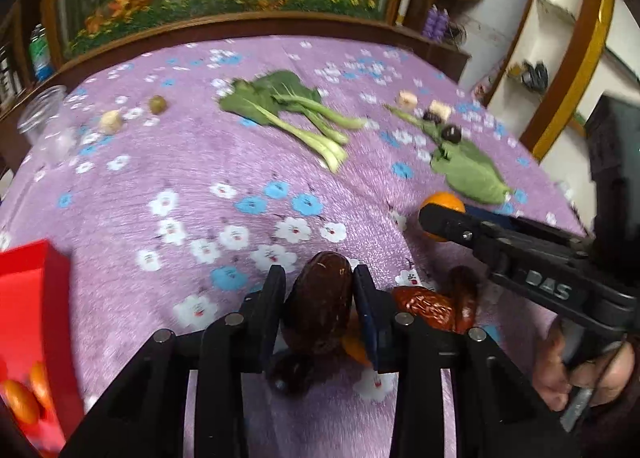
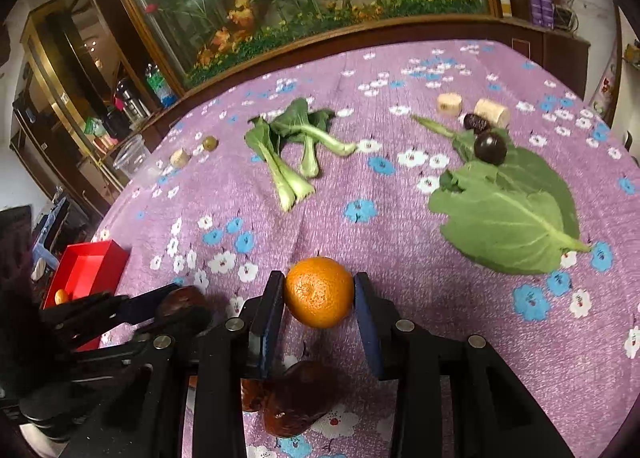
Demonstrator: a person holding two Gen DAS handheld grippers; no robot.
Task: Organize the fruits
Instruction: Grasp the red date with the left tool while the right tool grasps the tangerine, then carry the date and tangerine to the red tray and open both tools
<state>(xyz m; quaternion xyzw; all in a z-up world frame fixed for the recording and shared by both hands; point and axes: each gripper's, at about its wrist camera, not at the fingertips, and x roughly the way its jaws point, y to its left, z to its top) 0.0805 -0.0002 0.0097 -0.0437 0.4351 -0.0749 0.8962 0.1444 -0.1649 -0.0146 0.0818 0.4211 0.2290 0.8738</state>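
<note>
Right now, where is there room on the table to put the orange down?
The cloth is bare between the bok choy, the big leaf and the orange, and also between the red box and the bok choy. It is crowded near the front, by the dates.

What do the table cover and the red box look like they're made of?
Table cover: seemingly woven fabric, matte purple with printed white and blue flowers; a crease runs down it. Red box: smooth, thin, straight walls with sharp corners, likely cardboard or rigid plastic; which one cannot be told.
</note>
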